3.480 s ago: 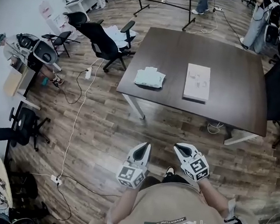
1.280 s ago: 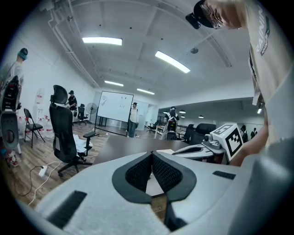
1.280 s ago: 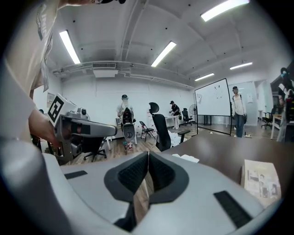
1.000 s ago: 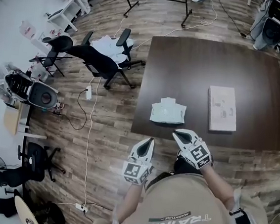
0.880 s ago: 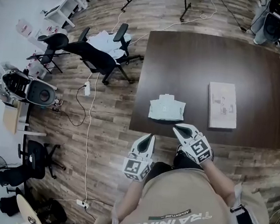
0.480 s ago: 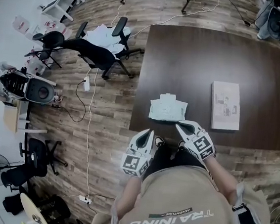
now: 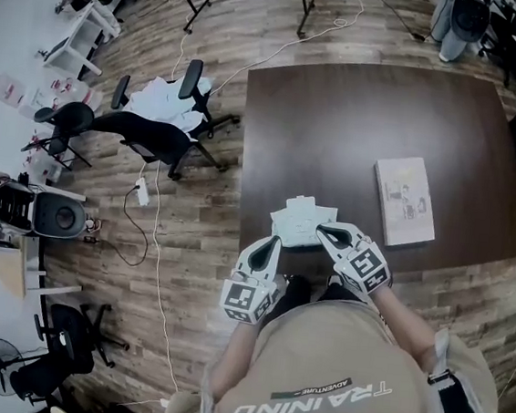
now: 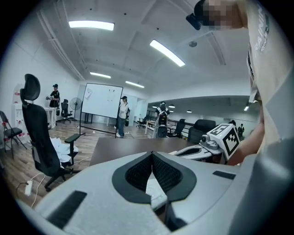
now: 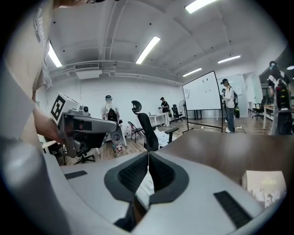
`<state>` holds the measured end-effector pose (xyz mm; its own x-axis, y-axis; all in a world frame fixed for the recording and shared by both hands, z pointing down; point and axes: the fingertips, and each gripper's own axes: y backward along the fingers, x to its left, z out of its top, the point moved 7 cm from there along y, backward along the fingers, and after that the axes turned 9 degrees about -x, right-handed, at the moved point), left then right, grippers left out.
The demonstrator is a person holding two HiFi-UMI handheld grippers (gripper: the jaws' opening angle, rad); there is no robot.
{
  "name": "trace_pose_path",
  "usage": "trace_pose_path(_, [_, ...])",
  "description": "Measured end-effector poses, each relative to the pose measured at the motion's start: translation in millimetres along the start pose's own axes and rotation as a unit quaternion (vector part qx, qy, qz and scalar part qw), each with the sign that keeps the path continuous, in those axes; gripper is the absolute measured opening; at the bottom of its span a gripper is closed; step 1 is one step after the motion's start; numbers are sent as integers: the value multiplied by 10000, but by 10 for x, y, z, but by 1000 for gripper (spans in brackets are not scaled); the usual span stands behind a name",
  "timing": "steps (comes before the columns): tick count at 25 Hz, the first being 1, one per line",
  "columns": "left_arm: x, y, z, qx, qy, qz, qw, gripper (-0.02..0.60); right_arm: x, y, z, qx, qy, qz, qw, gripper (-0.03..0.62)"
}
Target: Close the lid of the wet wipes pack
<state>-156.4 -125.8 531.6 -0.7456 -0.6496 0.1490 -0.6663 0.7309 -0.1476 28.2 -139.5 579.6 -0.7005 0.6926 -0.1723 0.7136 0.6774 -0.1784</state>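
The wet wipes pack [image 7: 300,222] is a pale flat packet near the front edge of the dark brown table [image 7: 359,120]; a small flap shows at its far edge. My left gripper [image 7: 275,240] is shut and empty, with its tip just short of the pack's near left corner. My right gripper [image 7: 321,230], also shut and empty, has its tip at the pack's near right edge. In the left gripper view the shut gripper [image 8: 152,154] points over the table, with the pack [image 8: 153,192] pale below it. The right gripper view shows the same: gripper [image 9: 148,154] shut, pack [image 9: 145,186] beneath.
A white flat box [image 7: 404,201] lies on the table to the right of the pack. A black office chair [image 7: 147,131] and floor cables [image 7: 156,236] are to the left. People stand by a whiteboard [image 8: 102,100] beyond the table's far end.
The person has walked up to the table. Both grippers came forward from the floor side to the pack at the table's front edge. Their jaws stayed shut.
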Motion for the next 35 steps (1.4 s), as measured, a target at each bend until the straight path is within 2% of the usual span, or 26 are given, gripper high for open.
trace_pose_path(4, [301, -109, 50, -76, 63, -278, 9996, 11, -24, -194, 140, 45, 120, -249, 9996, 15])
trace_pose_path(9, [585, -204, -63, -29, 146, -609, 9980, 11, -64, -334, 149, 243, 178, -620, 9976, 15])
trace_pose_path(14, [751, -297, -329, 270, 206, -1010, 9943, 11, -171, -388, 59, 536, 92, -975, 9938, 15])
trace_pose_path(20, [800, -443, -319, 409, 318, -1284, 9904, 11, -248, -371, 124, 618, 17, -1240, 9904, 17])
trace_pose_path(29, [649, -703, -256, 678, 321, -1348, 9880, 11, -585, -541, 22, 715, -94, -986, 9925, 17])
trace_pose_path(35, [685, -925, -465, 1022, 381, -1067, 9883, 11, -996, -832, -312, 1059, -191, -427, 9933, 17])
